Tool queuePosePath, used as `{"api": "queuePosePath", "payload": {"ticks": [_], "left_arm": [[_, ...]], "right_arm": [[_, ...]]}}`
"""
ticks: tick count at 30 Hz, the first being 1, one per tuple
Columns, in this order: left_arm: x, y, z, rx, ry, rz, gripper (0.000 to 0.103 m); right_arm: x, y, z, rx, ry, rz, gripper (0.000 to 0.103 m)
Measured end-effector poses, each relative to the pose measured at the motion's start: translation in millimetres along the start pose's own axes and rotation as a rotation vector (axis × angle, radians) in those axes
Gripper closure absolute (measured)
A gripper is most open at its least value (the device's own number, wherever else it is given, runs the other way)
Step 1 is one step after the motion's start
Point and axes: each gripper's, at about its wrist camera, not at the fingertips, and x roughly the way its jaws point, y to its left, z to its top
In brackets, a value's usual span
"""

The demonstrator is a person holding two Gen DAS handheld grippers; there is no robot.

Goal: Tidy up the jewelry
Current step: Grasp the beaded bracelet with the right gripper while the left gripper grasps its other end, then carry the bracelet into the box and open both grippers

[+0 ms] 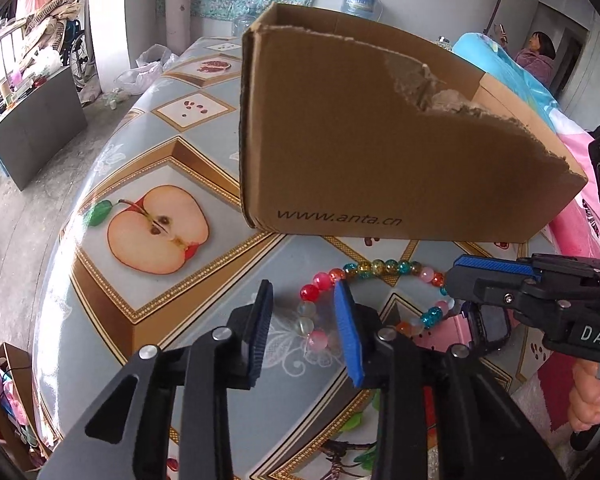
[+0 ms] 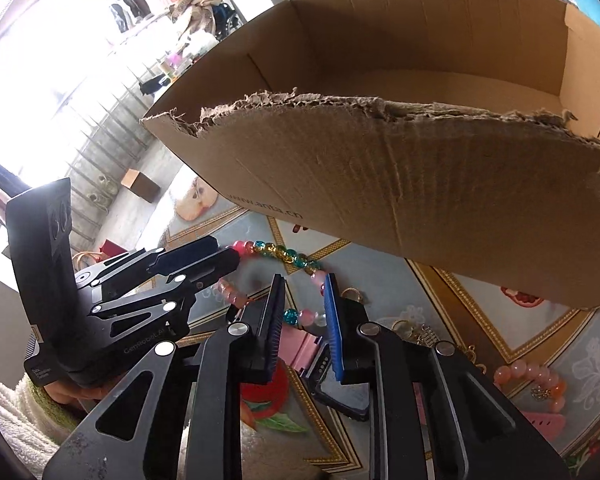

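Note:
A multicoloured bead bracelet lies on the patterned tablecloth in front of a torn cardboard box. My left gripper is open, its fingers straddling the bracelet's left side of red and pale beads. My right gripper is open over the bracelet's other side, above a pink-strapped watch. In the left wrist view the right gripper comes in from the right at the bracelet's far end. The box looks empty inside.
A pink bead bracelet, gold jewelry pieces and a pink watermelon-shaped clip lie on the table at right. The table's rounded edge drops off at left. A pink bed borders the right side.

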Motion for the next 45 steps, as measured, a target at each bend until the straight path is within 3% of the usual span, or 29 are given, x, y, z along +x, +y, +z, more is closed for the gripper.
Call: {"api": "queuePosePath", "payload": {"ticks": [6,14,16,18,25,37,41,45], "left_arm": [[2,-1,1,0.038,-0.001,-0.005,0.08],[3,-9,0,0.111,-0.001,-0.019,0.081],[5,-10,2,0.12,-0.004,-0.02,0.081],[6,-10,2,0.122,-0.014,-0.019,0.092],[-3,-2,6,0.078,-0.028,-0.077,0.094],[-104,-7,26,0.103,-0.21,-0.184,0.094],[-137,-17,50,0.147,-0.299,-0.208,0.094],[-149,-21,90,0.162,-0.376,-0.211,0.094]], "right_arm": [[10,17,3,-0.089,0.022,-0.084,0.091],[22,35,11,-0.216,0.082,-0.174,0.089],[28,42,15,-0.24,0.081,-0.187,0.092],[27,46,16,-0.256,0.069,-0.205,0.095],[12,53,25,-0.203,-0.009,-0.176,0.095],[-79,81,25,-0.234,-0.199,-0.125,0.095],[-113,87,47,-0.256,-0.261,-0.105,0.095],[-119,84,82,-0.271,-0.281,-0.118,0.095]]}}
